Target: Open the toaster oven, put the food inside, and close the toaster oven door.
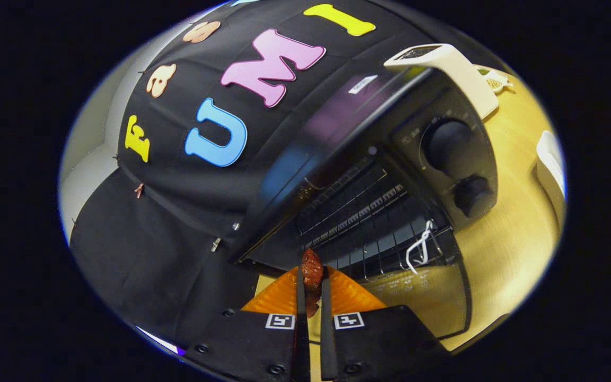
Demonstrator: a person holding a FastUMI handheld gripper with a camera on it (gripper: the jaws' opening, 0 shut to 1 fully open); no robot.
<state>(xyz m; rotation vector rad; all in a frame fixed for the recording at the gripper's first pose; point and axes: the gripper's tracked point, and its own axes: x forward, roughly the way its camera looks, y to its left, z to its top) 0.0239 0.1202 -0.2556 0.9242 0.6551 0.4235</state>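
We see the gripper [311, 281] clamped on a small piece of food [311, 271], a lumpy, glossy reddish-brown morsel pinched between its two ribbed, wedge-shaped fingers [276, 297], which stand nearly together with the piece poking out past their tips. Just ahead of the fingertips sits the toaster oven [443, 154], a dark boxy appliance tilted in our fisheye view, its door [422, 297] swung down flat so that the glass pane lies beside the right finger, showing the table through it. Inside the open cavity we make out a wire rack [358, 212] of thin parallel metal bars, ahead of and slightly to the right of the food. A loop of white cord [421, 248] hangs at the front edge of the cavity, right of the fingers. Two round, matte black knobs [446, 146] stand one above the other on the oven's control panel, farther to the right. The oven rests on a smooth, pale wooden table [512, 233], and a white object [446, 66] sits on top of it.
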